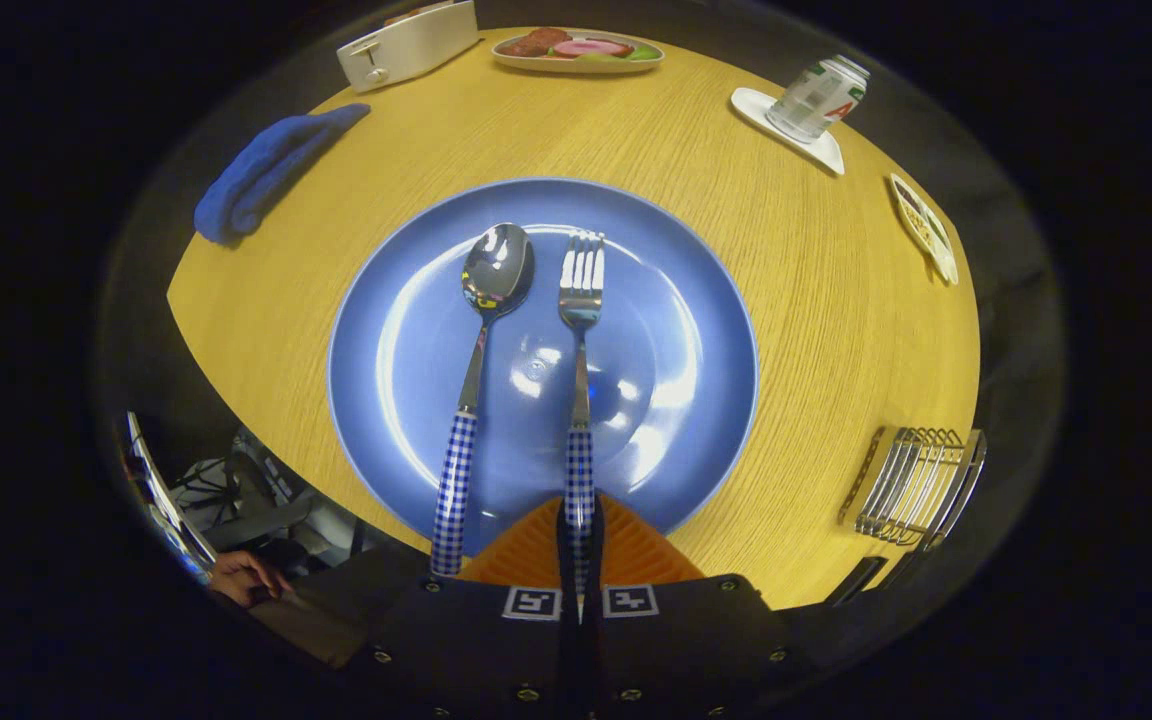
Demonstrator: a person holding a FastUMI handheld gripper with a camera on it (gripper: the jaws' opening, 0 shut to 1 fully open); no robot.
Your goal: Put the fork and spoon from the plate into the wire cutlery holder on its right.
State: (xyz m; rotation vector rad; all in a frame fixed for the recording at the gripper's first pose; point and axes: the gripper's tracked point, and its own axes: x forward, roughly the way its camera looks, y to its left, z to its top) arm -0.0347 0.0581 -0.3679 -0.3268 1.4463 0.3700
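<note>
A blue plate (676, 300) lies on the round wooden table just ahead of my fingers. On it lie a spoon (481, 340) and a fork (581, 330), side by side, both with blue-and-white checked handles pointing toward me. My gripper (579, 545) is shut on the fork's handle, whose end runs down between the two closed fingers. The spoon's handle passes to the left of the fingers, untouched. The wire cutlery holder (916, 485) stands on the table to the right of the plate, near the table's edge.
A folded blue cloth (271, 170) lies beyond the plate on the left. A white toaster (406, 42), a dish of food (576, 50), a can (818, 97) on a white coaster and a small patterned dish (924, 228) ring the far edge. A person's hand (241, 575) rests below the table, left.
</note>
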